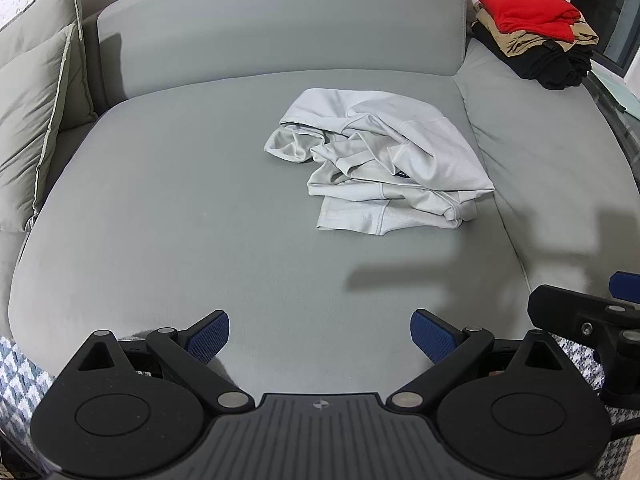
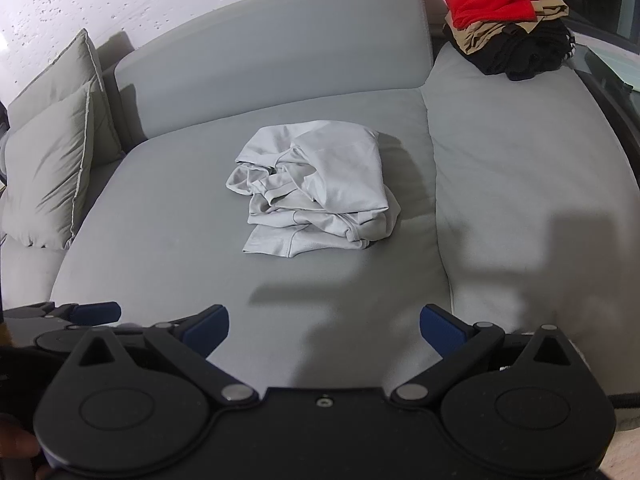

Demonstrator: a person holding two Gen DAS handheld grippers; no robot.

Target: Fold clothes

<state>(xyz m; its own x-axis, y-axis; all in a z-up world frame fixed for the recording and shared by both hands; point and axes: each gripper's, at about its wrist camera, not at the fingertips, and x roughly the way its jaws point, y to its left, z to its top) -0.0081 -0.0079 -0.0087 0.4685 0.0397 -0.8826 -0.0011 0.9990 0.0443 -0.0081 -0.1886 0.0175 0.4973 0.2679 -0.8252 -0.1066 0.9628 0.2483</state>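
Pale-grey crumpled garment (image 1: 380, 160) lies on the sofa (image 1: 180, 200), well ahead of both wide-spread, empty tongs (image 1: 320, 336) (image 2: 324, 330).

Both wrist views toward sofa (image 1: 200, 200)

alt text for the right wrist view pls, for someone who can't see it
A crumpled pale grey garment lies unfolded in the middle of a grey sofa seat, with the right gripper open and empty at the near edge. A stack of folded clothes, red on top, sits far right; two cushions lean at left.
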